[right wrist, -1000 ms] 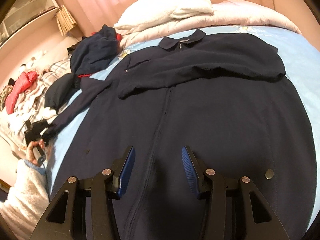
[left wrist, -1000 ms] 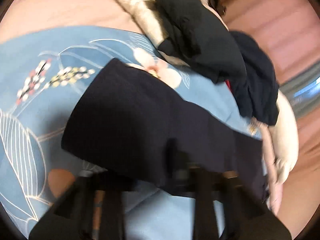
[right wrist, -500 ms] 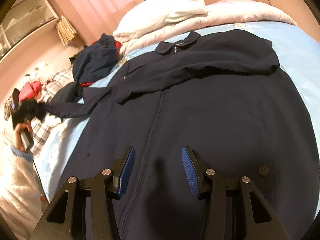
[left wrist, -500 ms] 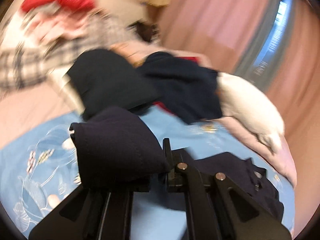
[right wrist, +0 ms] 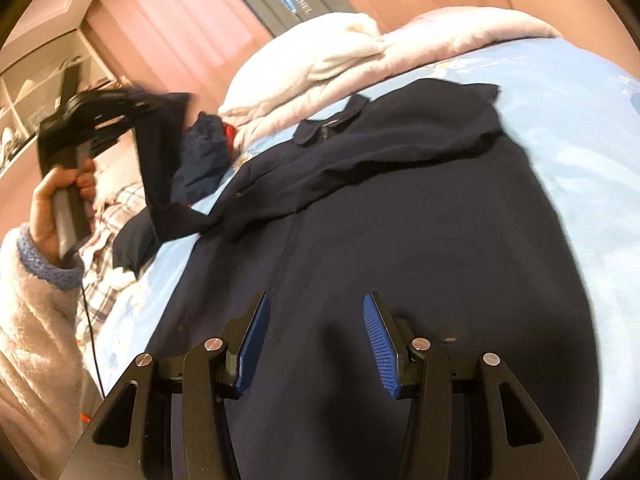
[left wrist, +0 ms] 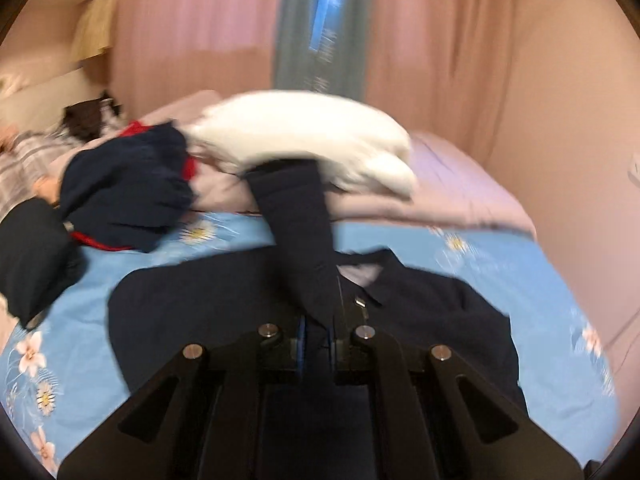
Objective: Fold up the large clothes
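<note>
A large navy coat [right wrist: 400, 240] lies flat on the blue floral bedsheet [right wrist: 580, 140], collar [right wrist: 332, 124] toward the pillows, its right sleeve folded across the chest. My left gripper [left wrist: 316, 344] is shut on the cuff of the left sleeve [left wrist: 300, 232] and holds it lifted high above the coat's collar [left wrist: 360, 276]. In the right wrist view the left gripper [right wrist: 136, 104] is raised at the left with the sleeve [right wrist: 160, 168] hanging from it. My right gripper [right wrist: 316, 340] is open and empty, low over the coat's lower front.
A white pillow [left wrist: 308, 144] and pink duvet [left wrist: 460, 184] lie at the head of the bed. A heap of dark and red clothes [left wrist: 128, 188] and plaid fabric [right wrist: 108, 248] lie at the left side. Pink curtains [left wrist: 200, 32] stand behind.
My left gripper has lifted the sleeve cuff off the bed and swung it up and toward the coat's collar. The right gripper has stayed open over the coat's lower front.
</note>
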